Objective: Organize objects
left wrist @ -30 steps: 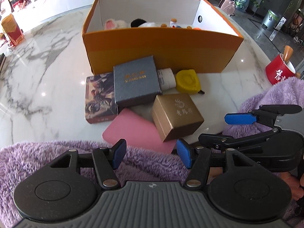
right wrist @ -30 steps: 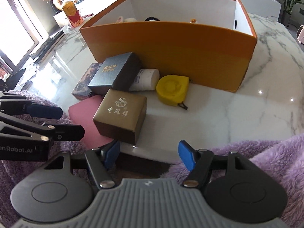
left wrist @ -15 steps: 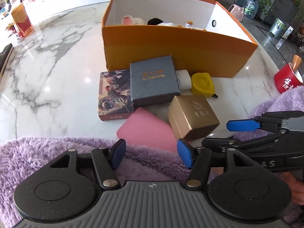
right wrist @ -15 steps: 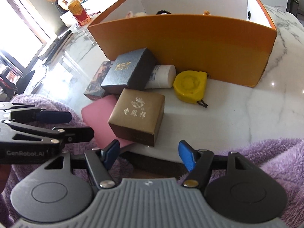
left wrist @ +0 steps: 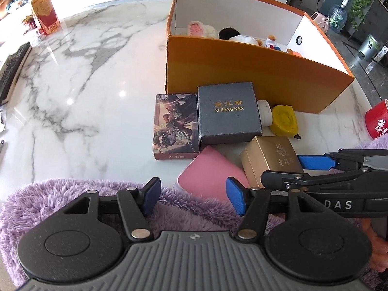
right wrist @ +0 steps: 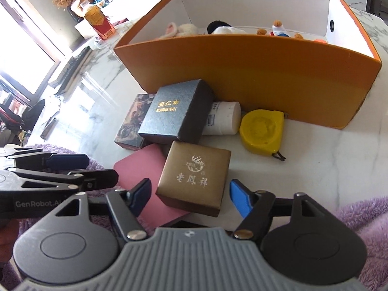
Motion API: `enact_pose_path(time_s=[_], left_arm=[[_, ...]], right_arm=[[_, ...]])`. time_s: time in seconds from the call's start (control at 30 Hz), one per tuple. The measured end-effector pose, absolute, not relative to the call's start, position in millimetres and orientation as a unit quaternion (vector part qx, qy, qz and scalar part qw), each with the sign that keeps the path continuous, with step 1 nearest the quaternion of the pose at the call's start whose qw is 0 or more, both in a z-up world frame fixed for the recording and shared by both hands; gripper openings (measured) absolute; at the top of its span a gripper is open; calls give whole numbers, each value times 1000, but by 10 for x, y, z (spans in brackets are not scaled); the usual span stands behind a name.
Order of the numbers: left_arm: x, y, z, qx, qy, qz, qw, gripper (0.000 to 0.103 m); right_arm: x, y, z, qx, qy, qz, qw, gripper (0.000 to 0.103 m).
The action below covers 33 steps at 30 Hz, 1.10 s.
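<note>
An open orange box [left wrist: 254, 72] [right wrist: 242, 63] with plush toys [left wrist: 206, 29] inside stands on the marble table. In front of it lie a dark grey box [left wrist: 229, 117] [right wrist: 174, 114], a card box [left wrist: 175, 126], a white bottle [right wrist: 223, 118], a yellow tape measure [left wrist: 283, 121] [right wrist: 262, 131], a gold box [left wrist: 271, 160] [right wrist: 196, 177] and a pink pad [left wrist: 211, 172] [right wrist: 148, 177]. My left gripper [left wrist: 194, 198] is open and empty, low near the pink pad. My right gripper [right wrist: 190, 196] is open, its fingertips on either side of the gold box's near end, apart from it.
A red mug [left wrist: 378, 121] stands at the right table edge. A red and yellow carton [left wrist: 44, 12] [right wrist: 98, 21] stands far left. A keyboard [left wrist: 9, 70] lies at the left edge. Purple fleece [left wrist: 72, 194] covers the near side.
Both grippers have moved forward toward the objects. The left view has swung left. The gold box now sits between the right gripper's fingers. Both stay open.
</note>
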<state>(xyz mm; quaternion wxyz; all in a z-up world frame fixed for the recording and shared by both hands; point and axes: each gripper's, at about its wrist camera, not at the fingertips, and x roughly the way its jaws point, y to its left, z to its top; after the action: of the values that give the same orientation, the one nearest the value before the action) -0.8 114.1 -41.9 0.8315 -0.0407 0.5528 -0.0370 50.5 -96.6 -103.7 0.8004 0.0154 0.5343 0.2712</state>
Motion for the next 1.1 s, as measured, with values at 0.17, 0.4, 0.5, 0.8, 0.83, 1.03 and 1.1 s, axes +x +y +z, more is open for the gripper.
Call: enact_pose_path(time_s=[0.17, 0.4, 0.5, 0.8, 0.83, 1.03, 1.1], left_arm=[[108, 1118, -532, -47, 572, -30, 818, 71], [301, 1022, -771, -35, 618, -23, 785, 72], [319, 1028, -778, -56, 618, -20, 784, 63], [314, 827, -769, -77, 603, -65, 792, 42], [322, 778, -779, -78, 601, -70, 792, 42], [365, 580, -759, -75, 589, -88, 800, 47], [341, 558, -732, -69, 589, -85, 800, 65]], right_arm=[[517, -1027, -1064, 15, 537, 266, 800, 65], [532, -1218, -1078, -10, 534, 217, 817, 64], [549, -1309, -1069, -4, 535, 210, 818, 64], [513, -1481, -1070, -12, 534, 193, 823, 64], [511, -1490, -1069, -12, 534, 193, 823, 64], [479, -1563, -1079, -10, 537, 190, 822, 64], [457, -1597, -1080, -10, 536, 190, 822, 64]])
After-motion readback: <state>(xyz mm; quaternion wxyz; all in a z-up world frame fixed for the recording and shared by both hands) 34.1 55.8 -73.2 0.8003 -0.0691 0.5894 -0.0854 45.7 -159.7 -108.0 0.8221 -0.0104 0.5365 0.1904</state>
